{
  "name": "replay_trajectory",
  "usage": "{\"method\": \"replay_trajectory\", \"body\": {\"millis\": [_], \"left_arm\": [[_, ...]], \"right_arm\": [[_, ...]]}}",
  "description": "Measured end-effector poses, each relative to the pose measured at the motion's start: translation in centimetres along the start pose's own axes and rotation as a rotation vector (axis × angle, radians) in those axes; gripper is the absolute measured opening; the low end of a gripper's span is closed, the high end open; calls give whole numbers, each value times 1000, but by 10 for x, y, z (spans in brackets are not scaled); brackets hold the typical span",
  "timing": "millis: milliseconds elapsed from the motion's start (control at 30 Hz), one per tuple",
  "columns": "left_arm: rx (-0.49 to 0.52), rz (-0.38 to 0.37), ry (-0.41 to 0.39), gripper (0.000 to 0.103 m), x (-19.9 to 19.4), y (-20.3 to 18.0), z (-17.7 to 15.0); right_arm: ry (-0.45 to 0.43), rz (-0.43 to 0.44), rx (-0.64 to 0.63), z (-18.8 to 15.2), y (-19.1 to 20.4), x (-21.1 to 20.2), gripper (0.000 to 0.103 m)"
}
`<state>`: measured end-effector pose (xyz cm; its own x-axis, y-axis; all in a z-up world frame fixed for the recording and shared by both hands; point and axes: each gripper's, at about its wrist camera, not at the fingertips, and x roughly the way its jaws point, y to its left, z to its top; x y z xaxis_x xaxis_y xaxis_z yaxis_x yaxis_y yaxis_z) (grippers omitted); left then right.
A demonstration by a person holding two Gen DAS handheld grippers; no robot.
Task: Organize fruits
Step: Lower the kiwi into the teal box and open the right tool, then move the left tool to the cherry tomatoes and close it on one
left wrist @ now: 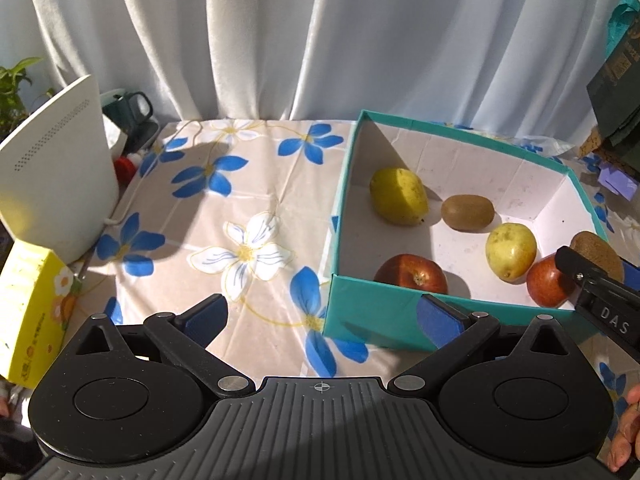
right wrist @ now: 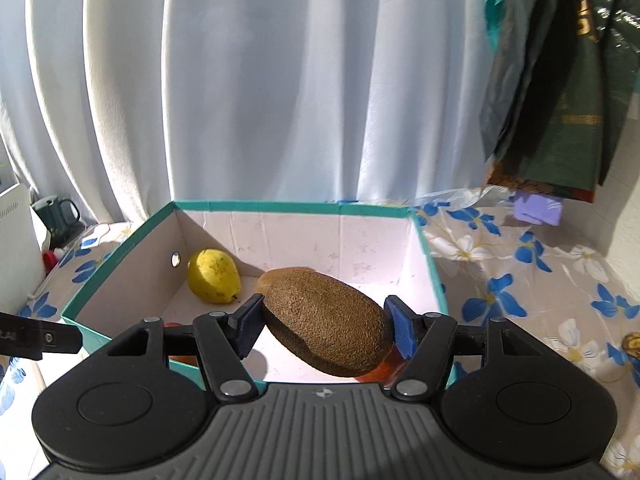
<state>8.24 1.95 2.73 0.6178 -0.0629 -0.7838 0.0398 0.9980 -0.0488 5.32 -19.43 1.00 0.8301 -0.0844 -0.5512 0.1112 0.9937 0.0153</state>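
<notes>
A teal box with a white inside stands on the flowered tablecloth. In it lie a yellow fruit, a kiwi, a yellow-green pear and two red apples. My right gripper is shut on a second kiwi and holds it over the box's near right part; this kiwi also shows in the left wrist view. My left gripper is open and empty, over the cloth by the box's near left corner.
A white device and a yellow carton stand at the left table edge, with a dark green kettle behind. Dark green bags hang at the right. A purple item lies on the cloth behind the box.
</notes>
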Motion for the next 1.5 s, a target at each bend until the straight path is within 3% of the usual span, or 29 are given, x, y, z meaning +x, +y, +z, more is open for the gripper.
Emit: {"method": "replay_trajectory", "body": {"millis": [333, 867, 1033, 1200, 1367, 1500], "left_arm": [[-23, 28, 33, 103, 8, 6, -1], [11, 19, 54, 103, 14, -3, -2], [21, 15, 49, 103, 11, -4, -3], [32, 10, 44, 103, 7, -6, -5], [61, -7, 50, 103, 5, -13, -10], [104, -9, 42, 103, 2, -23, -17]], "right_arm": [[102, 28, -20, -9, 7, 30, 65], [136, 1, -11, -8, 1, 41, 66], [143, -23, 5, -7, -3, 40, 76], [82, -23, 10, -6, -9, 10, 101], [-33, -23, 15, -11, -13, -37, 103], [-42, -26, 56, -22, -16, -60, 103]]}}
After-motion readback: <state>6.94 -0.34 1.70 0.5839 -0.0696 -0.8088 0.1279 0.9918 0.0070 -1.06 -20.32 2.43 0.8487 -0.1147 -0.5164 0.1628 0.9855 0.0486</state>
